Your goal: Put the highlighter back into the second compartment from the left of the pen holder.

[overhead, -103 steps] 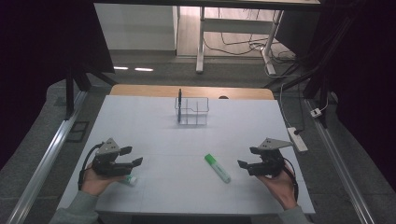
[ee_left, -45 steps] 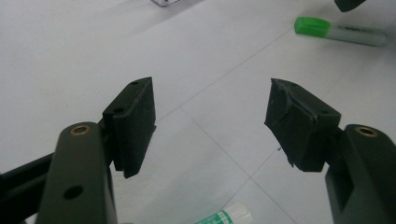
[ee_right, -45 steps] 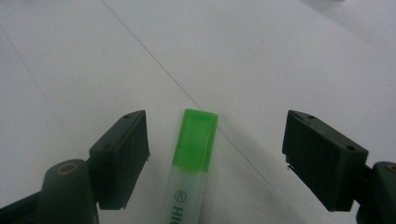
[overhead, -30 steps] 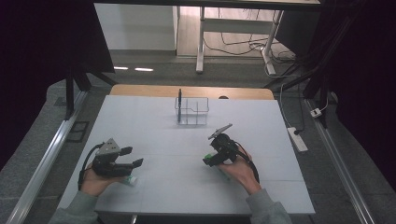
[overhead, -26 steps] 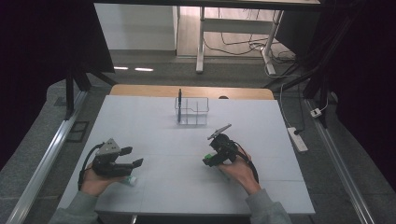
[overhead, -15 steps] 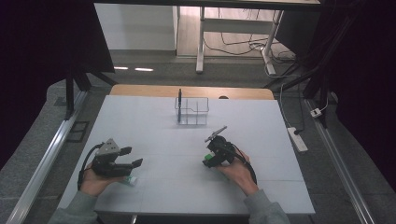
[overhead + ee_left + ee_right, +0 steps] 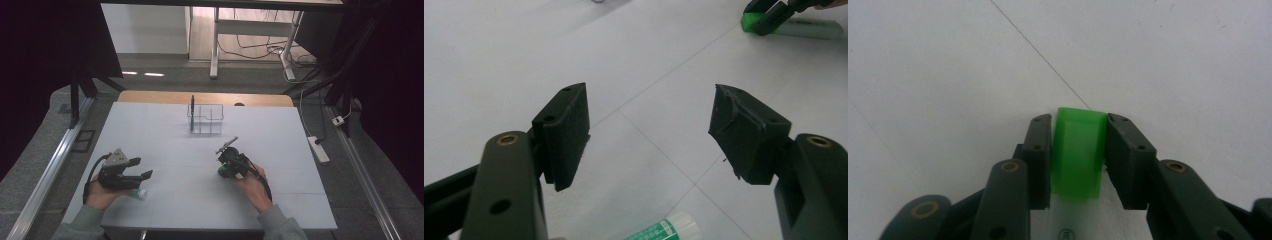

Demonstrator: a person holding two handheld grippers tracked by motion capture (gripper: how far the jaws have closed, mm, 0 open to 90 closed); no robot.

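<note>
My right gripper [image 7: 1079, 150] has just closed; its jaws clamp the green cap [image 7: 1077, 155] of one glue stick [image 7: 806, 27] lying mid-desk [image 7: 165, 125]. My left gripper [image 7: 649, 135] stands apart, empty, above a second glue stick [image 7: 664, 230]. One wire basket [image 7: 205, 119] behind, holding one pen [image 7: 192, 106].

Both grippers are matte black: the left gripper [image 7: 134, 171] carries a grey three-cornered plate, brass-coloured pivot pins and a black cable; the person's sleeves [image 7: 80, 225] are grey-green.
</note>
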